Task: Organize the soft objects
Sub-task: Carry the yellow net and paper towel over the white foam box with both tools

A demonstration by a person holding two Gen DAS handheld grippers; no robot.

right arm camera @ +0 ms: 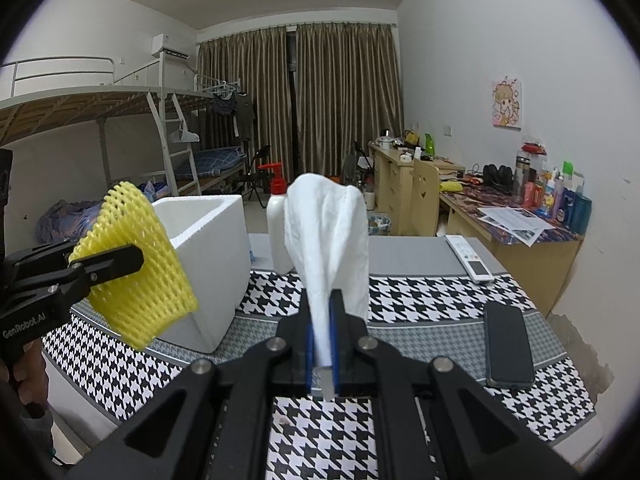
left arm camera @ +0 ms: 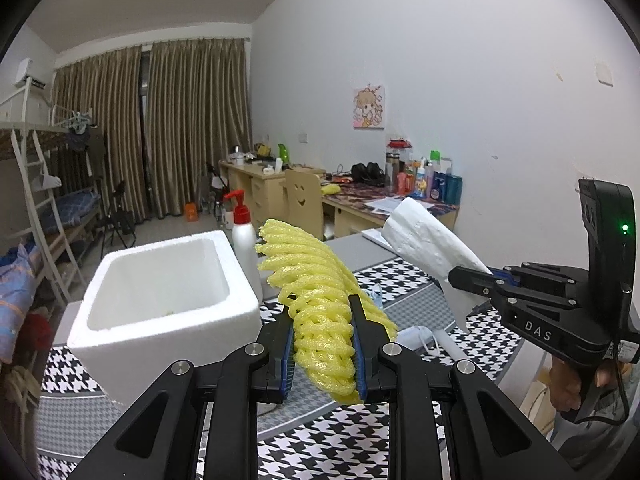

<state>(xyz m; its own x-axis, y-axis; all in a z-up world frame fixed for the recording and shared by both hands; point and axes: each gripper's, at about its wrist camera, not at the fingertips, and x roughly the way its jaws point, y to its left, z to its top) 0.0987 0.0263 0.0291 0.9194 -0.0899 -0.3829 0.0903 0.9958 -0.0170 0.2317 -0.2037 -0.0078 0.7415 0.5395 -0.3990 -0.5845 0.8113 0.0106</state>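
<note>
In the left wrist view, the left hand-held gripper fills the lower centre of the frame, its jaws pinching a yellow foam fruit-net sleeve that sticks up and away from them, held clear of the bench with its black-and-white houndstooth cover. To the left of the sleeve sits an open white polystyrene foam box, and just behind it a white pump bottle with a red top.

At the right edge of that frame, the right hand-held gripper is pressed together on a crumpled white paper tissue (also lifted off the bench). In the right wrist view the tissue stands up at centre frame, with a black smartphone lying at lower right and a white remote control beyond it.
</note>
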